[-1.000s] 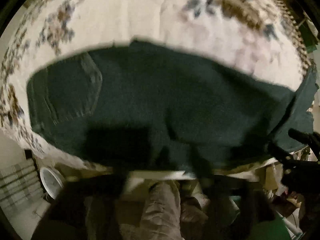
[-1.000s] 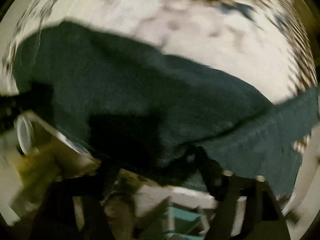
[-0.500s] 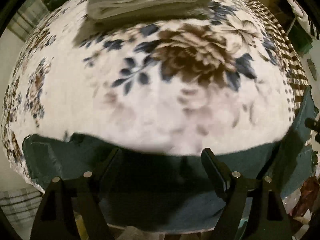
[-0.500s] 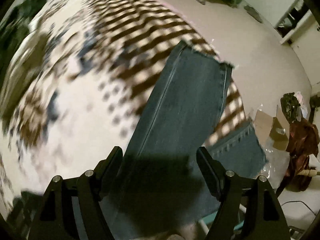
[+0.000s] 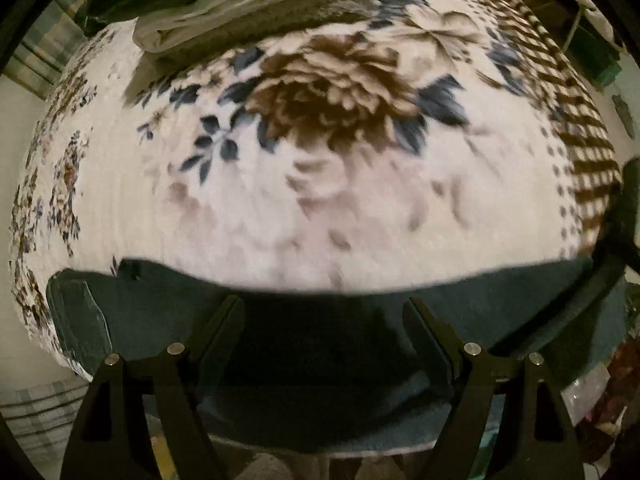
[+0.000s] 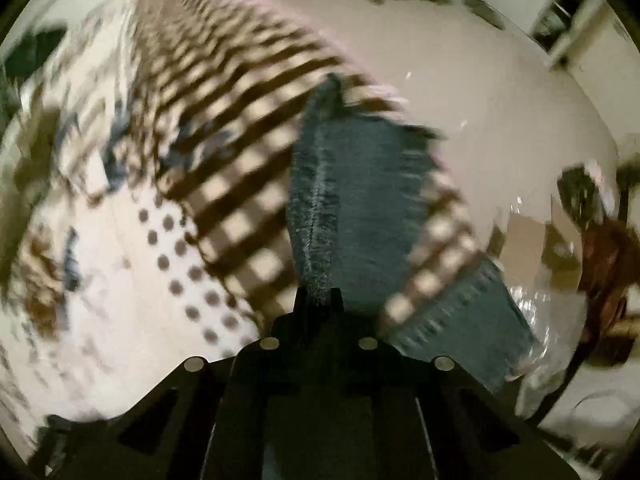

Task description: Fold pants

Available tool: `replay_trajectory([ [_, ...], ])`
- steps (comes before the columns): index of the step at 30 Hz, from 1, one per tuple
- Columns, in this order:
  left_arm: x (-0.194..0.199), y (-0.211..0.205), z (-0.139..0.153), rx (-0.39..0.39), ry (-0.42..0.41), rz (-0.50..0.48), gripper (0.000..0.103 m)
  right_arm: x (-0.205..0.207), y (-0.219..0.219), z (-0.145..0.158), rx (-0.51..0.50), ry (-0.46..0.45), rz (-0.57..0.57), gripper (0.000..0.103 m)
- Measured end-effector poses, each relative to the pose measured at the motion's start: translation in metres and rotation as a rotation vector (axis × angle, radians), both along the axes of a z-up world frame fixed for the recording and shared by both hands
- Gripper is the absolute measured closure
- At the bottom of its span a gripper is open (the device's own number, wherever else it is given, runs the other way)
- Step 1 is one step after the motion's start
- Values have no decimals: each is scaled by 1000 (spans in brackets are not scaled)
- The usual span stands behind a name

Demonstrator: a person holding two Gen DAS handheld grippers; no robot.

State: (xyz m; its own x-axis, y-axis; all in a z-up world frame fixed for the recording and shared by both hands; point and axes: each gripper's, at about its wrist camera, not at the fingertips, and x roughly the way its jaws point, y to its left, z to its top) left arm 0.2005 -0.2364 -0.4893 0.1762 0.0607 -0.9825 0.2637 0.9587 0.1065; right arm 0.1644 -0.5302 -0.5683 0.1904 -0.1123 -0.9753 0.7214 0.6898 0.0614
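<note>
Landmark: the floral blanket (image 5: 248,208) spread over the bed, cream with a large brown flower and a checked border.
Pants: one pair of dark denim pants (image 5: 320,344) lying along the blanket's near edge; a back pocket shows at the left end, and one leg (image 6: 360,184) crosses the checked border toward the floor side.
Left gripper (image 5: 324,312): jaws spread wide above the pants near the blanket's edge, pads not pressing the cloth.
Right gripper (image 6: 318,300): jaws have just been closing and are now pinched together on a raised ridge of the pants leg.
Folded laundry (image 5: 240,12): one stack at the blanket's far side, well apart from the pants.
Floor clutter (image 6: 568,240): cardboard and plastic beyond the blanket's border, blurred.
</note>
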Motion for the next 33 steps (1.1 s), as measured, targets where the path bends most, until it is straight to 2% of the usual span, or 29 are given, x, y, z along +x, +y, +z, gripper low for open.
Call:
replay_trajectory([
  [2, -12, -5, 2, -14, 22, -6, 23, -42, -7, 11, 52, -61, -66, 94],
  [3, -19, -8, 1, -18, 35, -9, 23, -63, -20, 8, 70, -63, -83, 94],
  [5, -31, -13, -4, -21, 58, -21, 23, -102, -39, -17, 152, -5, -128, 93],
  [7, -42, -20, -13, -12, 88, -31, 23, -128, -60, -47, 228, 65, -198, 87],
  [9, -48, -24, -21, -9, 107, -31, 23, -150, -70, -60, 324, 30, -259, 68],
  [12, -55, -26, -29, -6, 123, -26, 23, -160, -74, -52, 361, -93, -317, 63],
  [17, -61, -26, -38, 4, 137, -18, 23, -151, -74, -67, 406, -61, -305, 61],
  [18, -63, -25, -39, 6, 137, -16, 23, -146, -79, -75, 398, -49, -299, 71],
  [19, -64, -22, -40, 7, 136, -12, 23, -142, -80, -79, 366, -48, -294, 87],
  [20, -65, -18, -41, 4, 132, -7, 23, -137, -75, -74, 290, 1, -270, 103],
  [21, -67, -13, -42, 4, 129, -1, 23, -134, -75, -70, 208, 54, -247, 103],
  [23, -73, 2, -43, 5, 141, 27, 23, -139, -77, -68, 173, 109, -270, 103],
  [25, -75, 24, -44, -15, 168, 81, 23, -139, -75, -64, 260, 76, -262, 99],
  [26, -76, 38, -43, -25, 172, 112, 23, -135, -69, -59, 300, 54, -230, 83],
  [27, -78, 49, -41, -33, 174, 132, 23, -130, -56, -50, 310, 40, -185, 58],
  [28, -79, 66, -38, -42, 174, 158, 23, -126, -42, -42, 309, 32, -145, 51],
  [30, -81, 101, -35, -52, 172, 207, 23, -114, -5, -30, 348, 19, -51, 49],
  [33, -80, 162, -33, -58, 166, 293, 23, -91, 83, -30, 492, 8, 55, 49],
])
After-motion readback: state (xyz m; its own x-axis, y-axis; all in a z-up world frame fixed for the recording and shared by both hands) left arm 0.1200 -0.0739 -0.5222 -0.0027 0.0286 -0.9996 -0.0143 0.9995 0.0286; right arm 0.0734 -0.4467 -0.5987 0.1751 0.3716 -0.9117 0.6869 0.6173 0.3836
